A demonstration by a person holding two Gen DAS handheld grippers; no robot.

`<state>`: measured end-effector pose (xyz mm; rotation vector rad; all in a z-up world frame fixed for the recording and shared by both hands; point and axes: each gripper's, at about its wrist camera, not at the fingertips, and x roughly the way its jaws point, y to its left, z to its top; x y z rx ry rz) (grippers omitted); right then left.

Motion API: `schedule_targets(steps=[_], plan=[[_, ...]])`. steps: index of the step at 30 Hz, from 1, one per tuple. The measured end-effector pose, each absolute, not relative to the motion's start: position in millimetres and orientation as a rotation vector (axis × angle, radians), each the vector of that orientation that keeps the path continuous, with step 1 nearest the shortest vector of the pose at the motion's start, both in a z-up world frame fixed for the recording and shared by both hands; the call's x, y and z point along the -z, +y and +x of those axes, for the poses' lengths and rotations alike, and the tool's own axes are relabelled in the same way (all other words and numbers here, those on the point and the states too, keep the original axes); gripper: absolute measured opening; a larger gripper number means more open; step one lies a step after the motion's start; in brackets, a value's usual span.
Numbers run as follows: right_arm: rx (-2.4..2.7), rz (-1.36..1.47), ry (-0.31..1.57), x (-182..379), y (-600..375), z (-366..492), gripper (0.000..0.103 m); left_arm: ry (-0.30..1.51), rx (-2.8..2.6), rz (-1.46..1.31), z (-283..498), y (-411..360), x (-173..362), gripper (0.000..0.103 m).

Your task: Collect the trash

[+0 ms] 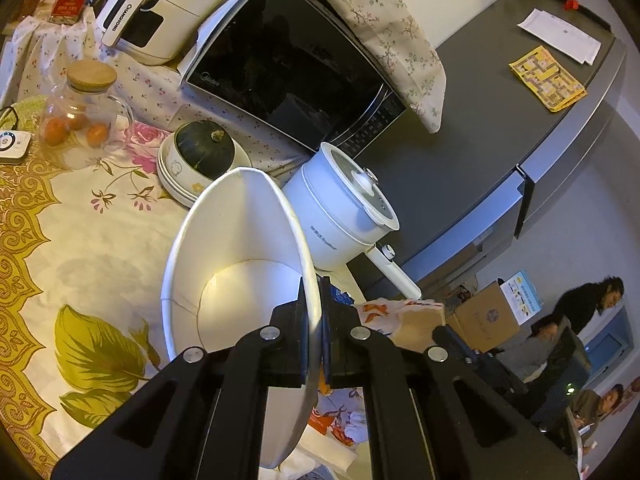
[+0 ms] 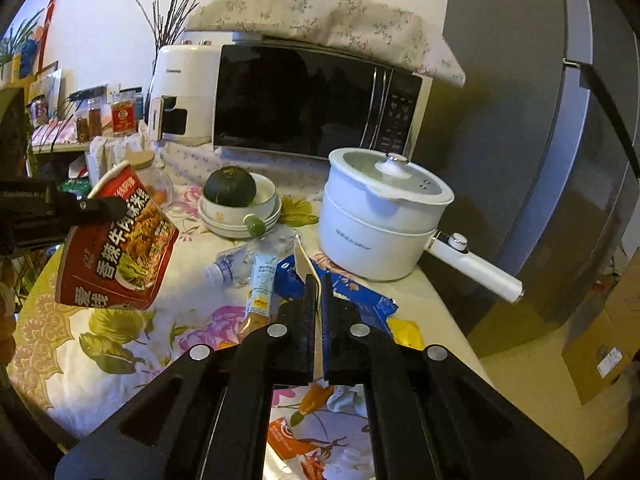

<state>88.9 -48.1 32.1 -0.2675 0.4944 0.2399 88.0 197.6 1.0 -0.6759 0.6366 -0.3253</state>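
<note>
We have the left claw [image 1: 315, 312] clamped on the rim of the empty noodle bowl [image 1: 240, 264], one finger inside the white lining and one outside. From the right wrist view the same bowl [image 2: 120, 248] hangs tilted above the surface [image 2: 120, 360], its red printed wall facing us. It looks like thin paper — light and easily crushed, so the rim, stiffened by its rolled edge, seems the sensible place to hold it, as we do.

The right claw [image 2: 319, 312] is nearly closed on a thin pale sheet [image 2: 306, 264], probably a torn lid or flap, which stands up between the fingers. It should weigh almost nothing and bend freely; a flat pinch on its face suits it.

More litter lies on the flowered cloth:
- a crushed clear plastic bottle [image 2: 236, 264] — springy and slippery, best taken at the neck, we judge
- a slim sachet [image 2: 262, 284], soft and flat
- a blue foil wrapper [image 2: 360, 300], crinkly and glossy
- an orange packet [image 2: 290, 440] and crumpled tissue [image 2: 344, 396] just below the claw

The white lidded pot [image 2: 384, 220] and the bowls holding a dark squash [image 2: 230, 192] are not trash, by our reading.
</note>
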Motion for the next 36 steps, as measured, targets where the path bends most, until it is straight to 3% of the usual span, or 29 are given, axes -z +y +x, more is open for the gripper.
schedule_targets(steps=[14,22,36], plan=[[-0.117,-0.250,0.460,-54,-66,68,0.001,0.622,0.382,-0.682,83,188,-10,0.004],[-0.056,-0.181,0.537,-53,-90,36,0.001,0.610,0.455,-0.653,71,166,-24,0.004],[0.068,-0.084,0.567,-52,-156,-32,0.001,0.660,0.679,-0.606,46,85,-37,0.004]])
